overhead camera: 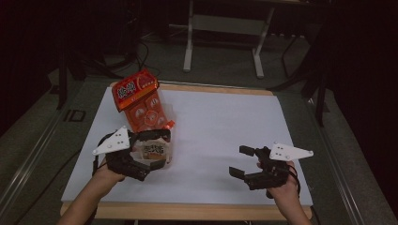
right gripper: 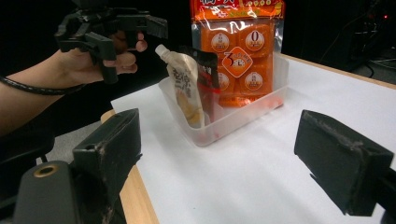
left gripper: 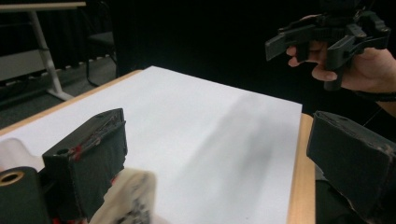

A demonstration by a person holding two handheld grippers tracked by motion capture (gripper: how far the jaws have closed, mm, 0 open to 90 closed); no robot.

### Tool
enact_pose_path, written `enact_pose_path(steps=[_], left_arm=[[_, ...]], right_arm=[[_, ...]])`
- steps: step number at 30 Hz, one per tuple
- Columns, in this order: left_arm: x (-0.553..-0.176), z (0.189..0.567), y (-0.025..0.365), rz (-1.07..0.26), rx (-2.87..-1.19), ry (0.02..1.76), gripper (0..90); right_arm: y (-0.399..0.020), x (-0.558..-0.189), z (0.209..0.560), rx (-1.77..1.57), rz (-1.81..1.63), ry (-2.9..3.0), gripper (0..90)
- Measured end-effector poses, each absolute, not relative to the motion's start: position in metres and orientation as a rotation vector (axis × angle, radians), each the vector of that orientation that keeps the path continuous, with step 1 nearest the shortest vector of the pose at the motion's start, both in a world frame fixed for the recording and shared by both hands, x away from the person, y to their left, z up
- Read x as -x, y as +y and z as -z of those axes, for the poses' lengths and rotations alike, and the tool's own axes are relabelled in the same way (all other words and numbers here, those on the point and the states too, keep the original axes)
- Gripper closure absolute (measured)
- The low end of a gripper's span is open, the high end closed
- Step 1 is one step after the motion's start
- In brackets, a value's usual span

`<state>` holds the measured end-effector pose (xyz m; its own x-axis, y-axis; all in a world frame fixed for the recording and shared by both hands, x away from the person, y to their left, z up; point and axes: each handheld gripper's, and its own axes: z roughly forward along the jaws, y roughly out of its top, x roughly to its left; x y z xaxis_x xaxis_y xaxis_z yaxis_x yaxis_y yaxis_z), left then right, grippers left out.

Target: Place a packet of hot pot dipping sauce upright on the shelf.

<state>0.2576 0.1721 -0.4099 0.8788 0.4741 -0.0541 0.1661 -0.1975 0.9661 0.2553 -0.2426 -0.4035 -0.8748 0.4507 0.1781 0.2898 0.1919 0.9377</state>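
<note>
The pale snack pouch (right gripper: 187, 88) stands upright at the near end of a clear plastic tub (right gripper: 243, 116) on the left side of the white-covered table (overhead camera: 220, 126), just beside a dark packet (right gripper: 205, 79) and in front of a tall orange bag (right gripper: 243, 51) that leans up out of the tub's far end. From the high view the left gripper (overhead camera: 157, 147) hangs directly over that pouch, its jaws spread with nothing pinched between them — no earlier frame shows their motion. The grey three-cornered plate (overhead camera: 112, 140) on top of it hides part of the hand (overhead camera: 105, 176) beneath.

Further right the sheet lies bare as far as the right gripper (overhead camera: 241, 161), held low near the table's front right edge, well apart from the tub, with its jaws also spread and empty. Beyond the table, the legs of a pale frame (overhead camera: 223, 37) stand on the dark floor.

The right gripper view gives the tub's side — the pouch's spout-like corner, the printed squares on the orange bag — and the left gripper raised above and to one side of the tub, clear of the pouch. The left gripper view looks across the sheet toward the right hand (left gripper: 355, 65) and its gripper, with a blurred pale shape, probably the pouch top, at its lower edge by one jaw; whether they touch cannot be told.
</note>
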Motion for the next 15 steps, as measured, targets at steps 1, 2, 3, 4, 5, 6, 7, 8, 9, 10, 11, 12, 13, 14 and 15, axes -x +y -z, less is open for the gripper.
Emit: enact_pose_path(steps=[1,2,3,4,5,6,7,8,9,10,11,12,13,14,15], left_arm=[[-0.256,0.410,0.169,-0.296,-1.773,0.483,5.6],[-0.255,0.410,0.166,-0.293,-1.778,0.480,5.6],[-0.254,0.411,0.163,-0.292,-1.773,0.475,5.6],[-0.252,0.411,0.161,-0.285,-1.777,0.465,5.6],[-0.251,0.411,0.159,-0.279,-1.781,0.456,5.6],[-0.250,0.412,0.157,-0.278,-1.777,0.444,5.6],[-0.249,0.414,0.155,-0.275,-1.776,0.444,5.6],[-0.248,0.415,0.153,-0.265,-1.779,0.437,5.6],[-0.247,0.417,0.151,-0.263,-1.783,0.432,5.6],[-0.246,0.418,0.150,-0.268,-1.788,0.429,5.6],[-0.245,0.419,0.148,-0.263,-1.788,0.426,5.6],[-0.244,0.420,0.147,-0.257,-1.785,0.421,5.6],[-0.242,0.421,0.145,-0.250,-1.784,0.416,5.6],[-0.241,0.422,0.144,-0.252,-1.785,0.413,5.6],[-0.241,0.424,0.142,-0.258,-1.792,0.409,5.6]], right_arm=[[-0.242,-0.255,0.404,-0.725,-1.771,2.316,14.5],[-0.242,-0.255,0.405,-0.725,-1.764,2.319,14.5],[-0.242,-0.255,0.405,-0.725,-1.760,2.323,14.5],[-0.242,-0.255,0.407,-0.727,-1.760,2.324,14.5],[-0.242,-0.255,0.407,-0.731,-1.758,2.325,14.5],[-0.242,-0.256,0.408,-0.734,-1.761,2.322,14.5],[-0.242,-0.256,0.409,-0.734,-1.757,2.326,14.5],[-0.242,-0.256,0.409,-0.736,-1.755,2.326,14.5],[-0.243,-0.256,0.410,-0.735,-1.755,2.326,14.5],[-0.243,-0.256,0.411,-0.738,-1.755,2.330,14.5],[-0.243,-0.256,0.411,-0.737,-1.756,2.331,14.5],[-0.243,-0.256,0.413,-0.737,-1.750,2.334,14.5],[-0.243,-0.256,0.414,-0.735,-1.737,2.336,14.5],[-0.243,-0.256,0.415,-0.737,-1.735,2.330,14.5],[-0.244,-0.256,0.417,-0.745,-1.740,2.334,14.5]])
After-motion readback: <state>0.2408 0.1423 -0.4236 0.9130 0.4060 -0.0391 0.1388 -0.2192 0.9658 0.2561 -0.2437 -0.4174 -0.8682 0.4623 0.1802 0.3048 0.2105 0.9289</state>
